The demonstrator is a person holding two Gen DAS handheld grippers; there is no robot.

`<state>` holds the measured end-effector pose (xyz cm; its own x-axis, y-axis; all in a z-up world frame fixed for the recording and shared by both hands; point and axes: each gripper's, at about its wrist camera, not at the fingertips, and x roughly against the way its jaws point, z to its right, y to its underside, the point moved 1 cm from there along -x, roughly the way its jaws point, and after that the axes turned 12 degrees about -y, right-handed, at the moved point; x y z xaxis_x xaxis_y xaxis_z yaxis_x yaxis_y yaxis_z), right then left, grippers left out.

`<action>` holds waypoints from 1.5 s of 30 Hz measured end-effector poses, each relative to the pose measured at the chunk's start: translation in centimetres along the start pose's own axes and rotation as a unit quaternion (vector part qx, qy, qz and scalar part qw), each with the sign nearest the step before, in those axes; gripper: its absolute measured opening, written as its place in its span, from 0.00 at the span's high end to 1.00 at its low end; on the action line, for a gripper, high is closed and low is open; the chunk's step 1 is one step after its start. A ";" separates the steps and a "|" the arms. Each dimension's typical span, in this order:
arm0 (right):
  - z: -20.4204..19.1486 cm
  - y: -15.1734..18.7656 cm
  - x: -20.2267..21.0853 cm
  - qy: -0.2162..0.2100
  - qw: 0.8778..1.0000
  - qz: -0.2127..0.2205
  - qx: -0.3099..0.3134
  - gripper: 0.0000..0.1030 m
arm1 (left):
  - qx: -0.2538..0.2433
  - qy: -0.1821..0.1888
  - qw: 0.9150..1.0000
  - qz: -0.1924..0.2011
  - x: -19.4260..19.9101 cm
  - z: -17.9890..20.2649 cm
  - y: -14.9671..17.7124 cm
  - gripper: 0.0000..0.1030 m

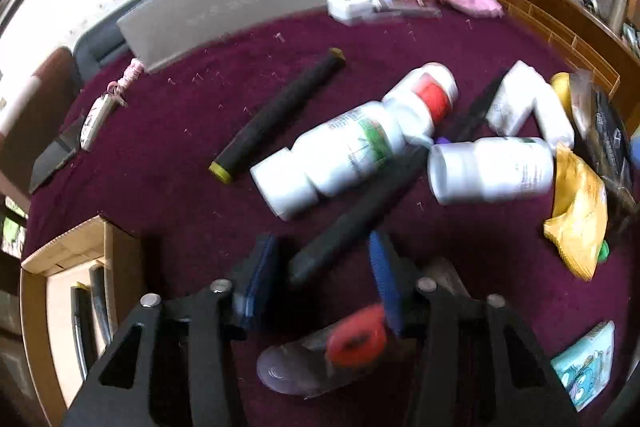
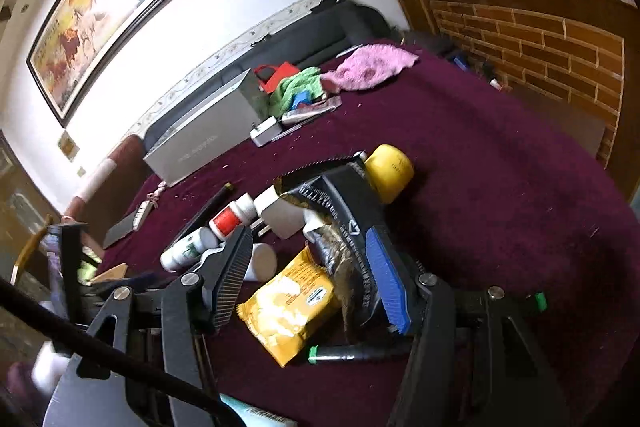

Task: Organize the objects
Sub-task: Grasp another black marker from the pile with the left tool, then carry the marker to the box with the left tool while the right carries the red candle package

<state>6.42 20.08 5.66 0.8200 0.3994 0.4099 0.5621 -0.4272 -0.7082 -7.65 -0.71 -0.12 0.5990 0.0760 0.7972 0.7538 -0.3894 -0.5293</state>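
My left gripper (image 1: 324,267) straddles a black marker (image 1: 352,215) at lower centre, pads not pressing yet; right gripper (image 2: 308,275) gapes empty over the yellow packet (image 2: 288,311). Next, I'd say: squeeze the marker.

1. Your left tool (image 1: 324,267) is built from matte black plastic arms with triangular cut-outs.
2. Round silver pivot screws sit at the joints of its linkage, two on each side.
3. Its fingers (image 1: 382,275) carry blue ribbed pads; the picture is blurred, so you cannot make out finer detail.
4. Your right tool (image 2: 308,275) has the same black frame, the same cut-outs and the same silver screws.
5. Its right finger (image 2: 386,277) wears a blue ribbed pad; the left one shows you its dark, finely ridged side.
6. A black cable (image 2: 100,359) crosses the lower left corner of your right wrist view.
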 end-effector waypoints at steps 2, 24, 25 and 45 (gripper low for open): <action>-0.2 0.0 0.4 -0.009 1.000 0.005 0.006 0.44 | -0.017 -0.004 1.000 0.005 1.0 0.9 0.5 0.82; -0.2 1.0 -0.3 -0.005 1.000 -0.011 0.012 0.44 | 0.133 0.096 0.985 0.046 6.2 -2.0 2.2 0.89; -0.3 1.0 -0.3 -0.003 1.000 -0.010 0.017 0.44 | 0.144 0.104 0.982 0.058 7.2 -2.8 2.8 0.89; -11.9 7.4 -8.6 0.009 0.969 -0.245 0.039 0.42 | 0.280 0.153 0.919 0.232 19.5 -19.3 14.0 0.89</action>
<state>4.83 3.85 3.68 0.4598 0.5239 0.7170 0.8746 -0.1270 -0.4680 9.39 -22.38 13.59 0.8516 -0.2738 0.4470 0.5086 0.2252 -0.8310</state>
